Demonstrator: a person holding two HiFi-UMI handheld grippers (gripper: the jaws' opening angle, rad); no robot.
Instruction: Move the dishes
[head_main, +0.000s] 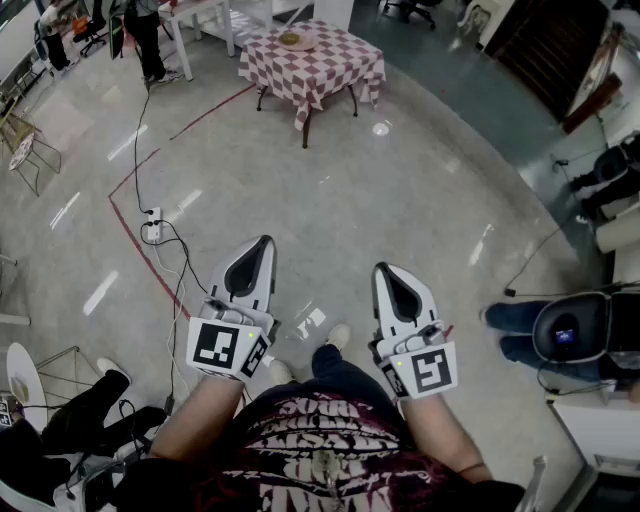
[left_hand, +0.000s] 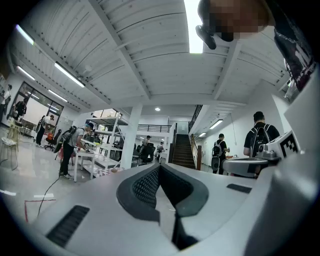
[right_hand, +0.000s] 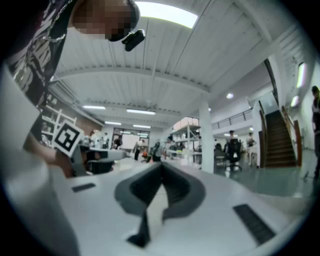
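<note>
**Both jaws shut, dish well across the room**

I have both grippers held level in front of the person, side by side over the floor (head_main: 400, 200). The left gripper (head_main: 265, 242) has its jaws closed tip to tip. In the left gripper view the dark pads (left_hand: 145, 186) meet at the front with nothing between them. The right gripper (head_main: 383, 268) reads the same in its own view: jaws together and empty. Each marker cube faces up at the head camera, just ahead of the person's forearms.

The dish (head_main: 296, 40) sits on the bench (head_main: 330, 75), which wears a red-and-white checked cloth. It stands at the far side of the floor, well apart from both grippers and a little left of the line between them. I cannot make out what the dish holds, if anything.

Between me and the bench, a red line (head_main: 130, 215) runs along the floor on the left. A power strip (head_main: 152, 228) lies beside it with a cable trailing off. At the right edge a seated person's legs (head_main: 515, 320) show.
</note>
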